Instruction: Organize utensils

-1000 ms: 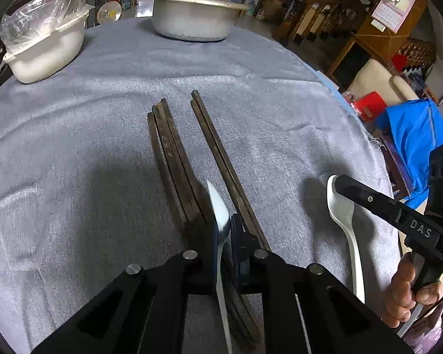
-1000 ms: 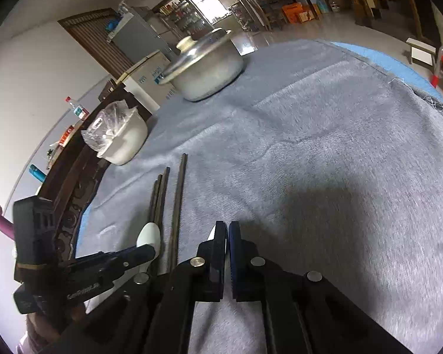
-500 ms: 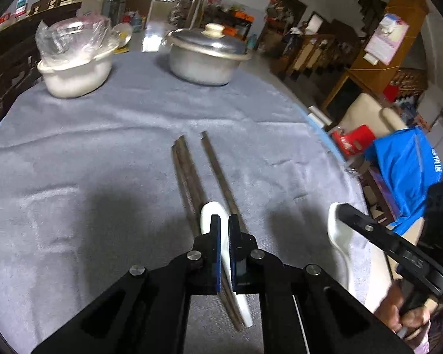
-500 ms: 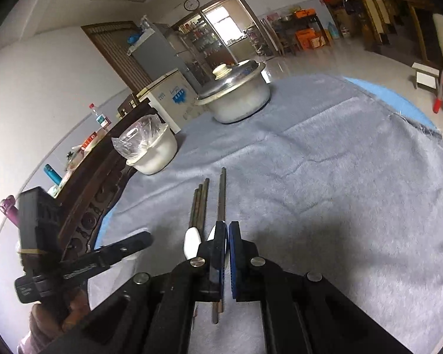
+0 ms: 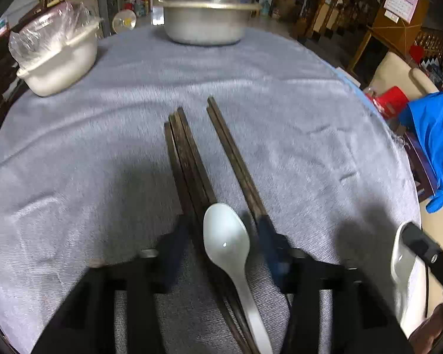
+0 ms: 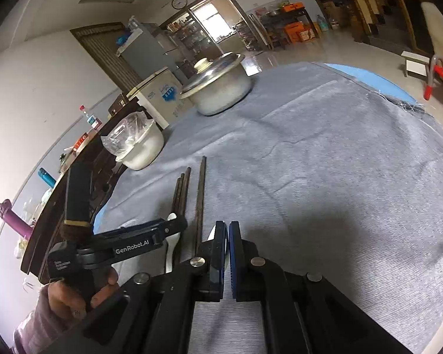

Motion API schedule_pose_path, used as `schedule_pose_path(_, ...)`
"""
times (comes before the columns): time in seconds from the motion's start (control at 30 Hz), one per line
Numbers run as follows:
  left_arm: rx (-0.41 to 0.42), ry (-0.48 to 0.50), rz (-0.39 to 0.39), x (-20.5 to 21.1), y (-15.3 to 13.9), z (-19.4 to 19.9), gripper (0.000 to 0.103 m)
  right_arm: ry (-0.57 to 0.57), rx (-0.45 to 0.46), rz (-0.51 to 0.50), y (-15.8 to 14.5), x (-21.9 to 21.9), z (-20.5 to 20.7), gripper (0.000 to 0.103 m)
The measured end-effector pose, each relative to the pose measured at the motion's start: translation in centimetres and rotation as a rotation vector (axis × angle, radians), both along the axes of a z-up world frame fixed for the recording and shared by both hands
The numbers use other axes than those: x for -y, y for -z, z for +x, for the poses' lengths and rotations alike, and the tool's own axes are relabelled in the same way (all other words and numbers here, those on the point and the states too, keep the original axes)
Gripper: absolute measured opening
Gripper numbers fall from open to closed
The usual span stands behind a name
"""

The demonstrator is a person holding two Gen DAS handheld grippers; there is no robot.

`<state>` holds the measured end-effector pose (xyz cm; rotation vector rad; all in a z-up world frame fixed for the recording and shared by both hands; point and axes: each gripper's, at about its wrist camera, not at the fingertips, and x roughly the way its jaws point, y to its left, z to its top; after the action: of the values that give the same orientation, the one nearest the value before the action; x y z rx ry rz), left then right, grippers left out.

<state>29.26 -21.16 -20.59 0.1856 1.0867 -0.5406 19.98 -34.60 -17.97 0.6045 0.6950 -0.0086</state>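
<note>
Grey cloth [image 5: 280, 94] covers the round surface, and the dark wooden chopsticks [image 5: 192, 159] lie on it at the middle of your left wrist frame, a bundle of three on the left and a pair just to its right, running away from you. Your left tool [image 5: 226, 242] has its fingers spread wide, one on each side of the chopsticks, with a white spoon [image 5: 226, 236] lying freely between them on top of the sticks, bowl facing up and handle trailing toward the bottom edge. Nothing is pinching it.

In the right wrist frame, your right tool [image 6: 228, 253] has its blue pads pressed nearly together on a second white spoon [image 6: 212, 234], whose bowl peeks out just left of the fingers; the same spoon shows at the lower right edge of the left wrist frame. The chopsticks sit just left of that tool.

At the top centre of the left frame stands a lidded metal pot [image 5: 206, 20], and at the upper left a white bowl [image 5: 59, 62] with a plastic bag in it.
</note>
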Motion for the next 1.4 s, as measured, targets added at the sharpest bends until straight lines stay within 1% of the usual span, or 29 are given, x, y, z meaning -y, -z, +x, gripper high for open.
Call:
schedule_pose_path(0.03,0.011,0.005,-0.004,-0.2,-0.1,-0.1,0.032,0.003,0.000,-0.001,0.0,0.2,0.0,0.003)
schedule_pose_path(0.1,0.001,0.014,-0.028,-0.8,-0.1,-0.1,0.032,0.005,0.000,0.005,0.1,0.5,0.0,0.003)
schedule_pose_path(0.2,0.023,0.006,-0.053,-1.4,-0.6,-0.5,0.032,0.003,0.007,0.005,-0.1,0.3,0.1,0.003)
schedule_pose_path(0.27,0.032,0.000,-0.084,-2.1,-1.4,-0.7,0.032,-0.002,0.016,-0.006,-0.4,-0.3,0.0,0.003)
schedule_pose_path(0.33,0.057,-0.013,-0.118,-3.1,-2.6,-1.3,0.032,-0.006,0.028,-0.022,-1.0,-0.9,-0.2,0.003)
schedule_pose_path(0.4,0.094,-0.032,-0.150,-4.3,-4.3,-1.8,0.032,-0.005,0.057,-0.043,-2.1,-1.7,-0.6,0.003)
schedule_pose_path(0.53,0.206,-0.106,-0.218,-7.1,-8.6,-3.8,0.032,0.014,0.134,-0.099,-4.8,-3.3,-1.8,0.003)
schedule_pose_path(0.57,0.245,-0.131,-0.233,-7.9,-9.9,-4.6,0.032,0.019,0.153,-0.116,-5.5,-3.8,-2.1,0.003)
schedule_pose_path(0.63,0.306,-0.168,-0.267,-9.3,-11.7,-6.0,0.032,0.024,0.190,-0.145,-6.7,-4.7,-2.8,0.003)
schedule_pose_path(0.67,0.345,-0.183,-0.291,-10.2,-12.7,-7.4,0.032,0.024,0.208,-0.160,-7.4,-5.3,-3.2,0.003)
schedule_pose_path(0.77,0.409,-0.204,-0.320,-11.3,-14.2,-10.1,0.032,0.022,0.260,-0.202,-8.8,-7.3,-4.3,0.003)
schedule_pose_path(0.87,0.459,-0.206,-0.352,-11.9,-14.6,-13.2,0.032,0.019,0.301,-0.249,-9.7,-9.2,-5.5,0.003)
schedule_pose_path(0.97,0.524,-0.212,-0.358,-11.9,-14.4,-16.1,0.032,0.018,0.332,-0.296,-10.0,-11.0,-6.6,0.003)
schedule_pose_path(1.07,0.569,-0.215,-0.344,-11.4,-13.3,-17.1,0.032,0.023,0.337,-0.372,-9.5,-12.7,-7.2,0.003)
schedule_pose_path(1.23,0.560,-0.221,-0.321,-11.4,-11.4,-17.7,0.032,0.017,0.340,-0.453,-8.5,-14.6,-7.6,0.003)
schedule_pose_path(1.3,0.546,-0.227,-0.319,-11.8,-10.7,-18.0,0.032,0.009,0.348,-0.468,-8.2,-14.9,-7.9,0.003)
schedule_pose_path(1.4,0.548,-0.236,-0.312,-12.4,-10.1,-18.4,0.032,-0.003,0.361,-0.490,-7.7,-15.4,-8.5,0.003)
